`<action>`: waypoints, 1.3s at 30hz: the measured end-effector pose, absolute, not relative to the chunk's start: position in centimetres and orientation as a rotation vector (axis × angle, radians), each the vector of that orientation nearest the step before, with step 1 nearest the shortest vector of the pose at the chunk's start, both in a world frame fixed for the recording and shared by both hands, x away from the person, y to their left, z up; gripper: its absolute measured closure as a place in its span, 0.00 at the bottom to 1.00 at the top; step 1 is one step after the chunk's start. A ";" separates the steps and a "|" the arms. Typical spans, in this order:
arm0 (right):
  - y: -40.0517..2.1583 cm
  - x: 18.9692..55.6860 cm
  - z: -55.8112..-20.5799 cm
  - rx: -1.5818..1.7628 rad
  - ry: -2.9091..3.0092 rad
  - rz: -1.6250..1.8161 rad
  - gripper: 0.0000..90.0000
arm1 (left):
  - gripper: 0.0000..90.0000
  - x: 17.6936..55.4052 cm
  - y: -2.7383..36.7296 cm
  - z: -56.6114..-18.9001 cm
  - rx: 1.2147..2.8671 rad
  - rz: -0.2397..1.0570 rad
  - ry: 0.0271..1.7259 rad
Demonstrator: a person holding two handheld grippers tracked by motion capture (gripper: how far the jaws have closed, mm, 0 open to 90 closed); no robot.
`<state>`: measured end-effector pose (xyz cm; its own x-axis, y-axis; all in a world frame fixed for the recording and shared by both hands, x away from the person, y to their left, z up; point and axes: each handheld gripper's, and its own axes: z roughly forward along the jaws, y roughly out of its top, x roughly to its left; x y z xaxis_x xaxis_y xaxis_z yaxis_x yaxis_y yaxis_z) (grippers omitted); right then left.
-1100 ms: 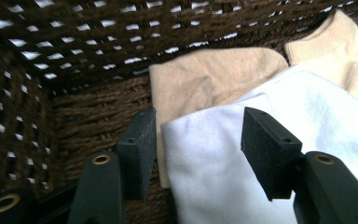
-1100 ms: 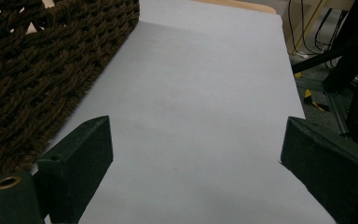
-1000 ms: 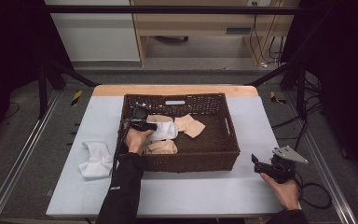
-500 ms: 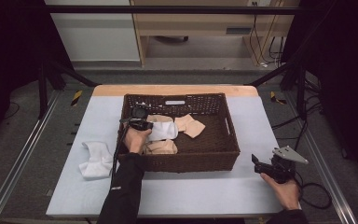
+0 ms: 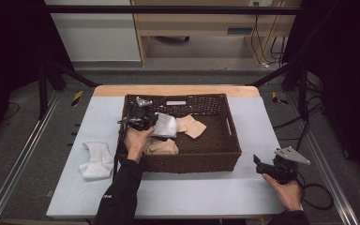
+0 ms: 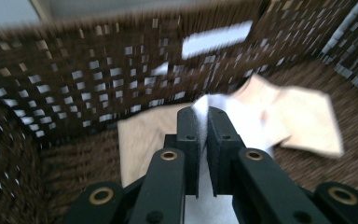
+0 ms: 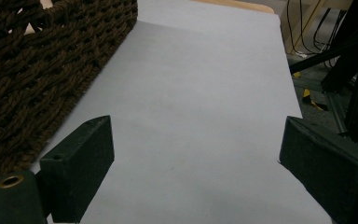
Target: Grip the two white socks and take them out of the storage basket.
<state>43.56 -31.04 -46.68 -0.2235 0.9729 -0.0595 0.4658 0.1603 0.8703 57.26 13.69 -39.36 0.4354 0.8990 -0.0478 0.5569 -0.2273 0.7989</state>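
Left gripper (image 6: 203,140) clamped on white cloth (image 6: 242,121) in basket (image 5: 229,140), right gripper (image 7: 196,163) jaws apart

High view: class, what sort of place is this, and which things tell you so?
Probably a lab or recording workspace: a padded table framed by metal rails, loose cables on the floor, and a person working handheld tools over a wicker basket.

Three cameras: one fixed overhead, one riding on each gripper.

The high view looks forward and down over the grey-topped table (image 5: 168,197) from the person's side. The left gripper view sits close inside the dark brown woven wicker basket (image 5: 229,140), facing its far wall (image 6: 98,60). The right gripper view looks low along the tabletop (image 7: 191,107), sharing the basket's outer wall (image 7: 32,70).
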 end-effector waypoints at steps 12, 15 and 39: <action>-31.0 43.5 -46.7 1.371 1.785 0.988 0.11 | 0.94 54.7 14.9 -35.5 1.684 0.567 1.122; -31.0 43.5 -46.7 1.369 1.784 0.987 0.11 | 0.94 54.0 15.2 -34.4 1.656 0.570 1.091; -31.1 43.4 -46.6 1.365 1.777 0.985 0.12 | 0.93 46.8 20.6 -26.3 1.507 0.620 0.961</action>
